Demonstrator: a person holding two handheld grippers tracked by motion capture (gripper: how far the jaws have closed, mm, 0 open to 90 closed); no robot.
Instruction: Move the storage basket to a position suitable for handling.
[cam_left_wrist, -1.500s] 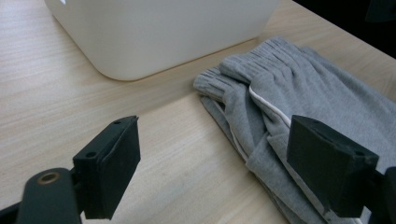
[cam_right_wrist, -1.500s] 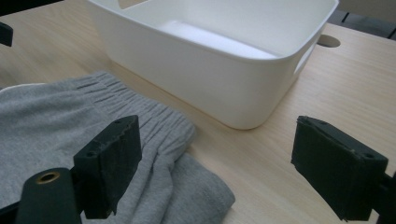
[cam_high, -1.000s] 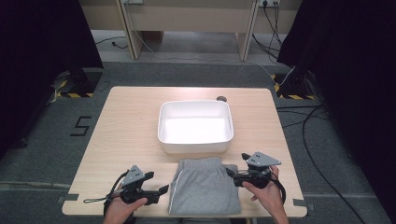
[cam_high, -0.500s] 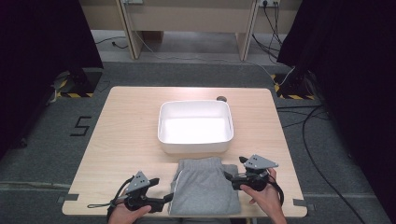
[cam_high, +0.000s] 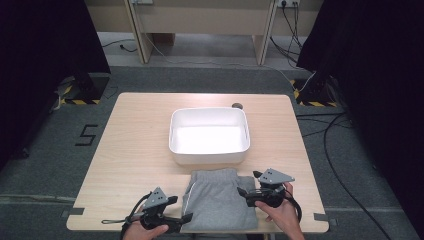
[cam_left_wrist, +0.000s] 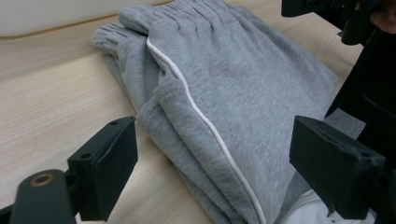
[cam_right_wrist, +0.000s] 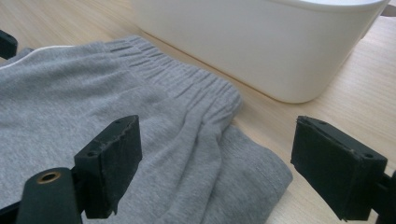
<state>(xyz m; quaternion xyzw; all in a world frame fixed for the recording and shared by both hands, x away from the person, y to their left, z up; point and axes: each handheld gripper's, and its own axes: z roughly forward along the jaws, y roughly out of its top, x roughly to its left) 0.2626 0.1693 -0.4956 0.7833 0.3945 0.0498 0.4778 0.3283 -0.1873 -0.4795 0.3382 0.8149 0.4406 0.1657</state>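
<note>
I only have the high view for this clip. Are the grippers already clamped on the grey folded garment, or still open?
Observer: Both open. In the left gripper view the left gripper has its jaws spread wide around the garment's near edge.
Operator: And the right one?
Observer: The right gripper is also spread, jaws either side of the elastic waistband corner, beside the white tub.
Operator: Any detail on the garment I can't make out?
Observer: A thin white piping line runs along a seam, and several folded layers are stacked at that edge.

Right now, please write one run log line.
left gripper: open | right gripper: open | grey shorts: folded, untouched | white bin: empty
</note>
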